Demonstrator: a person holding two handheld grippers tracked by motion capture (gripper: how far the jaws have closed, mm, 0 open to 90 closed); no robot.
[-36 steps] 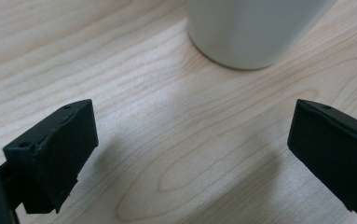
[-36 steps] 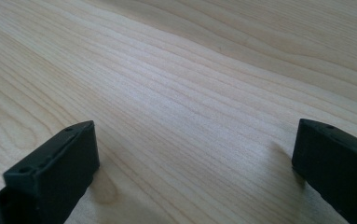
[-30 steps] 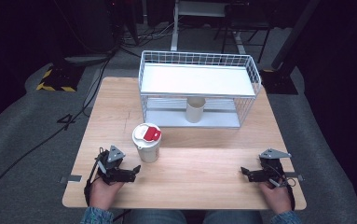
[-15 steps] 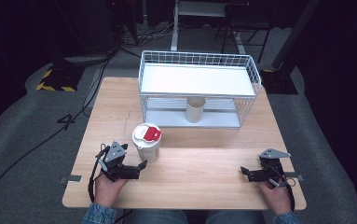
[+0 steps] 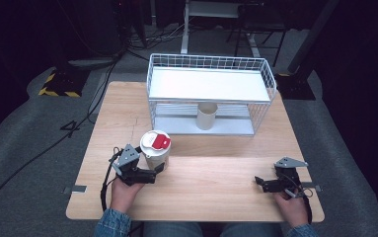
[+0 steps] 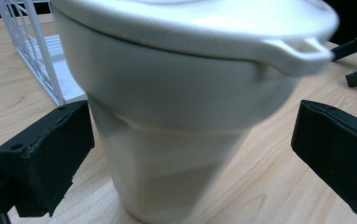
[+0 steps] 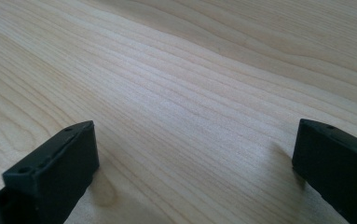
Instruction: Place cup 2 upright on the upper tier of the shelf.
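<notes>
Wood table (image 5: 216, 182), dark room; our left gripper (image 5: 156, 170) jaws apart around lidded cup (image 6: 176, 121), grasp not yet closed; right gripper (image 5: 261, 182) spread, idle; lift remains

Smooth matt foam cup (image 6: 176, 140), pale grained wooden table (image 7: 204, 93).

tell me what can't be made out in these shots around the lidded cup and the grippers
- What is inside the lidded cup: the lid covers it in the high view.
- The red label on the lid: too small to read in the high view.
- The cup's base in the left gripper view: cut off by the bottom edge.
- Whether the left gripper touches the cup: blurred; a gap shows on one side.
</notes>
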